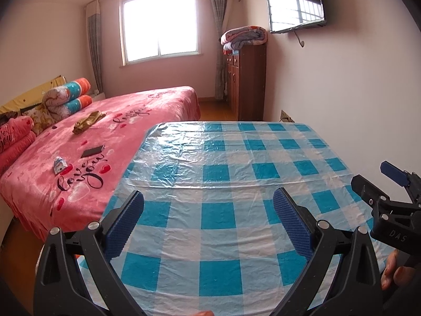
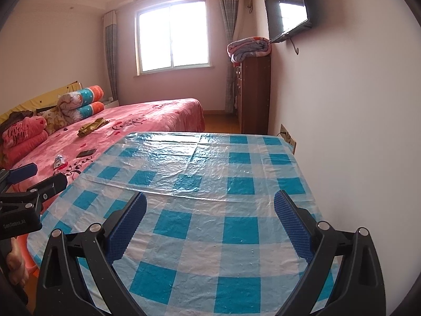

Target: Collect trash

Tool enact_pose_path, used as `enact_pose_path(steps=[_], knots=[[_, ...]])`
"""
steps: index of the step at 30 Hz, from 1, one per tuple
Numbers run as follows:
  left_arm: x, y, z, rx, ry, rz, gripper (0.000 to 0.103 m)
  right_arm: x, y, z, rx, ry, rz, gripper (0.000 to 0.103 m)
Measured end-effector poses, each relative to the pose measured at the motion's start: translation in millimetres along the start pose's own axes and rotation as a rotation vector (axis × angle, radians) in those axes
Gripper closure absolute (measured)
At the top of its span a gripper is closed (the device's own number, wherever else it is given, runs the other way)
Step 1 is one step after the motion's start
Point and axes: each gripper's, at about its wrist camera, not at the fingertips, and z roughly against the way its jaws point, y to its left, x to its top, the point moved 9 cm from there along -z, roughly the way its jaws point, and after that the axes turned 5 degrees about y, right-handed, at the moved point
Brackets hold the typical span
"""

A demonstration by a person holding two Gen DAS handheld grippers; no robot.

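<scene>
Blue-checked plastic tablecloth (image 1: 223,218) lay bare beneath both spread, empty grippers (image 1: 208,223) (image 2: 210,223); next, probably the small white-blue wrapper (image 1: 59,164) far left on the pink bed (image 1: 131,121).

The left gripper (image 1: 208,221) and the right gripper (image 2: 210,222) were held side by side, level, each with its blue-padded fingers (image 1: 126,223) spread wide and empty. A hand (image 1: 394,273) gripped the right one's handle.

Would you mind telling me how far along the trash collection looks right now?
Nothing looks collected yet. Both the left gripper and right gripper hang open and empty over the checked tablecloth. A small crumpled wrapper lies on the pink bed, apparently left to collect.
</scene>
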Motion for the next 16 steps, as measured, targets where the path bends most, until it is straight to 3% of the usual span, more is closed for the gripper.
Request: enact_pose_path(steps=[8, 16], knots=[[-10, -4, -46, 0.007, 0.082, 0.003, 0.004, -8, -2, -47, 0.038, 0.09, -0.032, 0.007], [-29, -15, -128, 0.067, 0.27, -0.006, 0.004, -24, -16, -120, 0.018, 0.264, -0.103, 0.007]])
